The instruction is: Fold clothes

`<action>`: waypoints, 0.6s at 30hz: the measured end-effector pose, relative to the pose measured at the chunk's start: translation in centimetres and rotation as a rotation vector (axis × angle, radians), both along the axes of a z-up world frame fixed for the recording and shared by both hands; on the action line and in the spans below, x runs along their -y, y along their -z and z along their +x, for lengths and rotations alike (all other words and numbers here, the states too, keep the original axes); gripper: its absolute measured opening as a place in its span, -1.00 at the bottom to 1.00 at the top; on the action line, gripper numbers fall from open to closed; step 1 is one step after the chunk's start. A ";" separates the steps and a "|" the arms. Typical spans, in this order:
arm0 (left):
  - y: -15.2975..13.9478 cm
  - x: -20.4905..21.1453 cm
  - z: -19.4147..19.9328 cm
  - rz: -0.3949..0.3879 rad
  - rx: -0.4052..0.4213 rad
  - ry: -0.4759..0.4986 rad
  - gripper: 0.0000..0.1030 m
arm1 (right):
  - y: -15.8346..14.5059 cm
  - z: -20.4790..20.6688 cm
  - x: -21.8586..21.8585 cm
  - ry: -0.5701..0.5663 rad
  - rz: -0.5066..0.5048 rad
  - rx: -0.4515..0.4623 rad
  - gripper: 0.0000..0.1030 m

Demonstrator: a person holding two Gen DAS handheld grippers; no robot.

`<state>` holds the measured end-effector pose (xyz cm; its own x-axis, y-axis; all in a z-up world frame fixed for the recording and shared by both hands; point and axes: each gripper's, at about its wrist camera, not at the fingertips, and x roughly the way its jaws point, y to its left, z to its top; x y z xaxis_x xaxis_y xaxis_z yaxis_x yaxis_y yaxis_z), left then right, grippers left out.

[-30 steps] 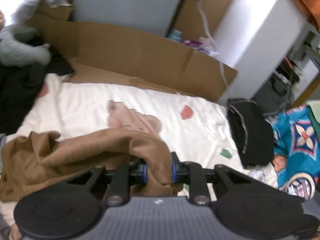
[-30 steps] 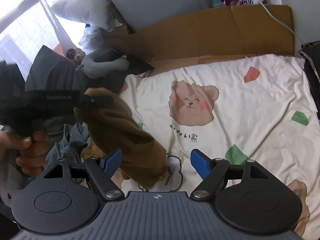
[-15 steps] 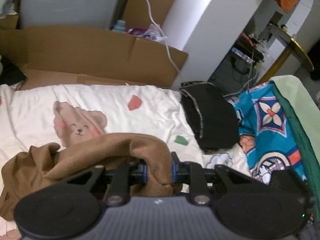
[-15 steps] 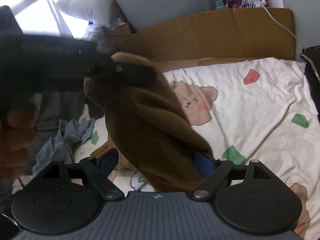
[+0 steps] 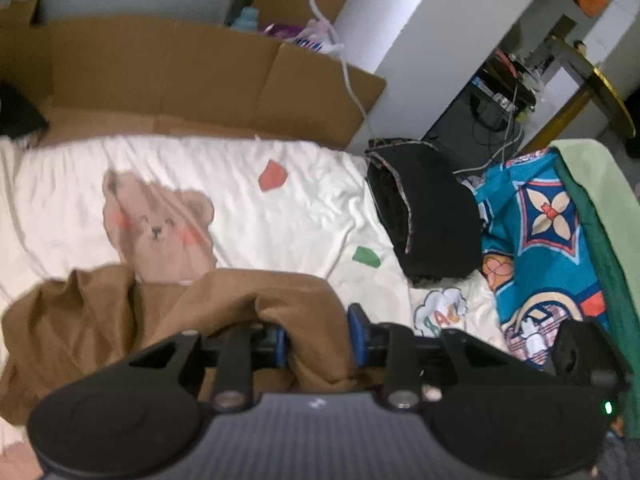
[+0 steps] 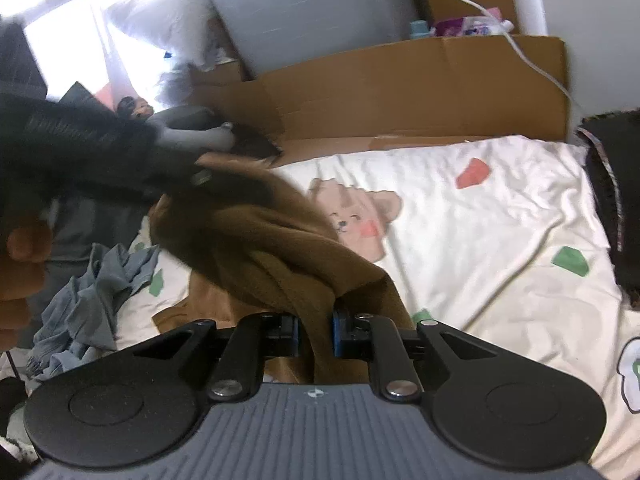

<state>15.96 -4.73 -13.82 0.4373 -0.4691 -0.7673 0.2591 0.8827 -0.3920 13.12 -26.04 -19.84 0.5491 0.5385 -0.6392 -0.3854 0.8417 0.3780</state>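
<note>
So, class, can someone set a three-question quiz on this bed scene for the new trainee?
1. True or false: the brown garment lies flat and neatly folded on the sheet.
2. Which animal is printed on the sheet? A cat, B bear, C rabbit.
3. In the left wrist view, what colour is the cloth pile at the sheet's right edge?

Key: 1 false, it is bunched and partly lifted. 2 B, a bear. 3 black.
</note>
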 end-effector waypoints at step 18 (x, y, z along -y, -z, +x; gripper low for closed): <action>4.9 -13.0 1.8 0.306 0.022 -0.397 0.19 | 5.1 2.6 12.7 0.326 -0.092 -0.174 -0.80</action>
